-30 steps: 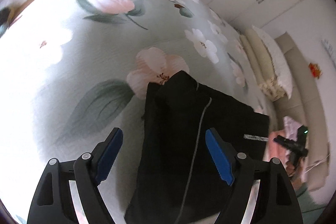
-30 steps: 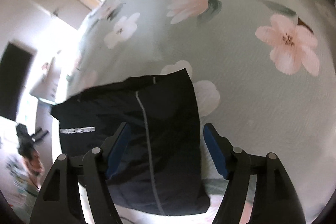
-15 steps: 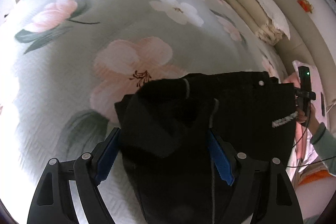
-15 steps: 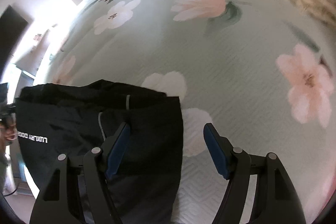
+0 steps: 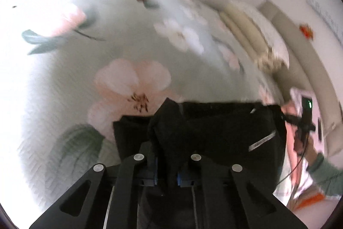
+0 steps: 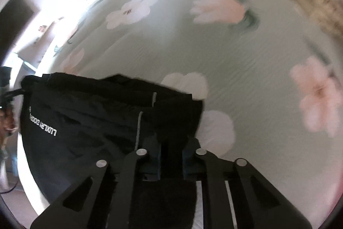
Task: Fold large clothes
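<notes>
With both claws clamped on black folded fabric garment (image 5: 214,128), lying ahead on pale green floral bedspread (image 5: 90,117): left gripper (image 5: 166,173) pinches one near corner, right gripper (image 6: 170,159) the other. Best lifted level, corners tensioned evenly. Right view alone shows printed white lettering (image 6: 44,129).

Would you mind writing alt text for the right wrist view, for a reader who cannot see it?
The right hand-held gripper is shut on a bunched edge of a black garment with white lettering, which lies on a pale green floral bedspread. The image is blurred; a bright doorway shows at upper left.
</notes>
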Demonstrator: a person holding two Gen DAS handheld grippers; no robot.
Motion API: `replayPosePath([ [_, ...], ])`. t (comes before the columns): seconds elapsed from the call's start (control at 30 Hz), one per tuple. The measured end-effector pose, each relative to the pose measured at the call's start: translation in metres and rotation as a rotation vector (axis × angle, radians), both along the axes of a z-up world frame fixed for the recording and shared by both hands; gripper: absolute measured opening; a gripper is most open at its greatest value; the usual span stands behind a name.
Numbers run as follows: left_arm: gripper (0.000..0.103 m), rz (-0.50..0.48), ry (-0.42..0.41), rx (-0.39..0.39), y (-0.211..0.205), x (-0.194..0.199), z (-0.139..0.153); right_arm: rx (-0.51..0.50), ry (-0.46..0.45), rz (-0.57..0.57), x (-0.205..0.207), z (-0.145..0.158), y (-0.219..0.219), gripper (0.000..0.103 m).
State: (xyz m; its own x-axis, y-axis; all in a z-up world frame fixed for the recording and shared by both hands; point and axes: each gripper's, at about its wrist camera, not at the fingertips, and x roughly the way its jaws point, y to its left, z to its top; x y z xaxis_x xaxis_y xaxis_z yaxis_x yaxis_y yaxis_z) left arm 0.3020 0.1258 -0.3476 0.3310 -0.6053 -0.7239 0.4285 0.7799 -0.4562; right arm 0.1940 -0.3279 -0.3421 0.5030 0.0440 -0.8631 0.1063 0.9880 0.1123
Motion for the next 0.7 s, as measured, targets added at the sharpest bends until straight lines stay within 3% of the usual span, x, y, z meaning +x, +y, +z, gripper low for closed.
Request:
replayPosePath([
  [0.1, 0.011, 0.073, -0.041, -0.095, 0.020, -0.004, 0.034, -0.087, -0.113, -0.005, -0.005, 0.050, 0.009, 0.012],
  [0.17, 0.011, 0.105, -0.108, -0.061, 0.014, 0.002, 0.049, -0.156, -0.172, -0.009, 0.006, 0.071, 0.019, 0.012],
  [0.23, 0.011, 0.137, -0.104, -0.017, 0.007, 0.018, 0.044, -0.219, -0.170, -0.024, 0.031, 0.071, 0.026, 0.012],
  [0.3, 0.011, 0.166, -0.056, 0.030, 0.000, 0.037, 0.019, -0.247, -0.122, -0.043, 0.058, 0.048, 0.026, 0.012],
  [0.37, 0.012, 0.183, 0.020, 0.126, -0.010, 0.056, -0.023, -0.259, -0.023, -0.056, 0.086, 0.006, 0.026, 0.012],
  [0.43, 0.012, 0.183, 0.080, 0.158, -0.017, 0.063, -0.057, -0.248, 0.073, -0.048, 0.102, -0.034, 0.026, 0.012],
  [0.5, 0.016, 0.182, 0.086, 0.184, -0.023, 0.063, -0.078, -0.216, 0.143, -0.043, 0.107, -0.066, 0.030, 0.013],
  [0.63, 0.019, 0.184, 0.054, 0.217, -0.030, 0.063, -0.089, -0.225, 0.144, -0.066, 0.109, -0.081, 0.034, 0.016],
  [0.7, 0.032, 0.180, 0.051, 0.243, -0.031, 0.067, -0.089, -0.199, 0.158, -0.071, 0.112, -0.085, 0.029, 0.017],
])
